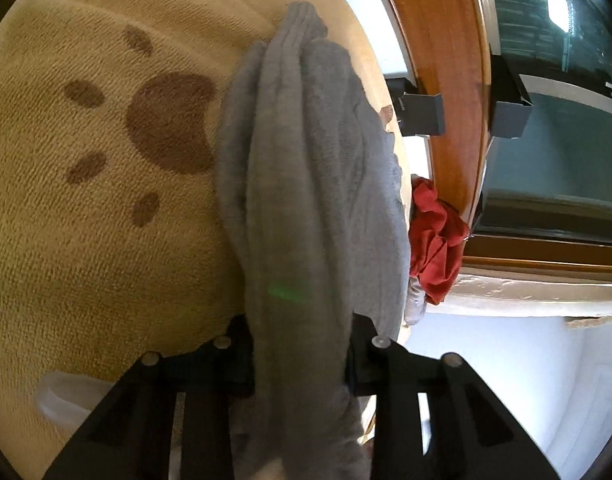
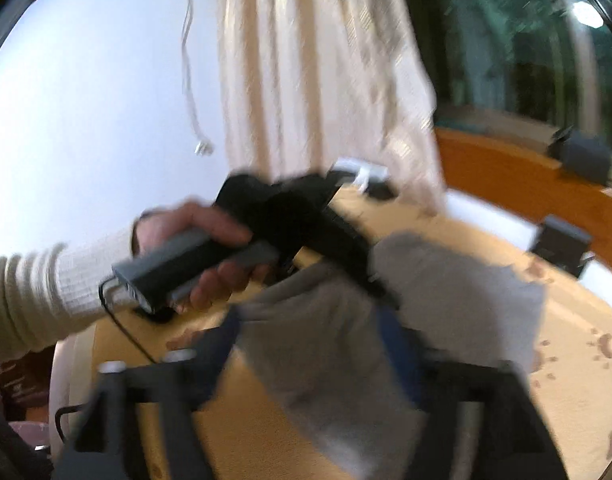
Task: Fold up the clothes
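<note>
The left claw (image 1: 302, 364) is clamped on a bunched grey garment (image 1: 306, 184), which trails toward the far edge of the tan paw-print blanket (image 1: 86, 208) covering the bed; the right claw (image 2: 317, 364) stands apart, grey cloth lying loose between its jaws; a red garment (image 1: 435, 236) waits crumpled at the edge; folding looks barely started.

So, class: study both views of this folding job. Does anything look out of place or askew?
Yes. A crumpled red cloth sits wedged between the tan paw-print blanket and the wooden frame, unfolded, while the grey knitted garment hangs bunched in the left gripper.
</note>
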Tool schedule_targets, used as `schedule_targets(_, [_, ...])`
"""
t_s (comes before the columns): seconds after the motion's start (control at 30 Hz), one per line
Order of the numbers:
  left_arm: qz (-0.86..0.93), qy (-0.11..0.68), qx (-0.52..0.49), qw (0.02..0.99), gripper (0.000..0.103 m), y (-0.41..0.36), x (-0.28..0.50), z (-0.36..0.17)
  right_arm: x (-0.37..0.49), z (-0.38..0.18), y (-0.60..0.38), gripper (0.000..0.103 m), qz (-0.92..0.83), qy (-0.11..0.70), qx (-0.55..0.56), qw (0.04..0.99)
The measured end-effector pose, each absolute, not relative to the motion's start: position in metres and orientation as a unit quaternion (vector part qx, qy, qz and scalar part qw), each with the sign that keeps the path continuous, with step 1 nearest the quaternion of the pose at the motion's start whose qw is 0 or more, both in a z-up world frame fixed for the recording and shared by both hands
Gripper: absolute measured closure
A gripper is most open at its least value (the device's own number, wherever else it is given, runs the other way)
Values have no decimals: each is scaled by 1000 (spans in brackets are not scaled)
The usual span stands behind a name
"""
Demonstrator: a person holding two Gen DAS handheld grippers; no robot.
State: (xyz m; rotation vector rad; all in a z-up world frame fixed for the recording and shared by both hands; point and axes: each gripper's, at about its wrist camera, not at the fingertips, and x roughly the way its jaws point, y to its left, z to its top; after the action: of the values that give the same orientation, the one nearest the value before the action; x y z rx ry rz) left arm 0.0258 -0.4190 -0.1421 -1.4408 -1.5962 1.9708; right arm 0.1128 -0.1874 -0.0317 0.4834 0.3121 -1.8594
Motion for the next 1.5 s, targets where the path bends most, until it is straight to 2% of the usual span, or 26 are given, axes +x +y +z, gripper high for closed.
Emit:
schedule_targets(0.1, [668,-551,-486,119,70,-420,26,-144,91,-23,-156,19,-823,102,209,519])
schedule_targets(0.17, [663,-560,-481,124,70,-421,26,-146,58,-25,-135,19,-837,69,259,478])
schedule_targets(0.33, [656,-580,-464,137,71,-424,29,-152,-39,-49,-76,19,-809,-100,403,415])
schedule_targets(0.5, [656,-583,-458,142,71,-423,27,-153,-95,-70,-68,19,-728,-218,471,448])
schedule_targets(0.63, [657,-582,-457,144,70,-423,26,-153,-120,-87,-84,19,-664,-276,508,473])
schedule_targets(0.77, [658,-580,-456,147,70,-424,27,-154,-127,-98,-101,19,-647,-278,529,473])
schedule_targets(0.97, [661,-578,-454,152,70,-425,27,-154,-131,-111,-115,19,-668,-226,573,417])
schedule_targets(1.33, [663,-576,-450,162,71,-426,29,-155,-121,-114,-144,19,-639,-166,585,472])
schedule_targets(1.5, [663,-576,-449,167,71,-428,30,-155,-124,-118,-135,24,-617,-212,577,491])
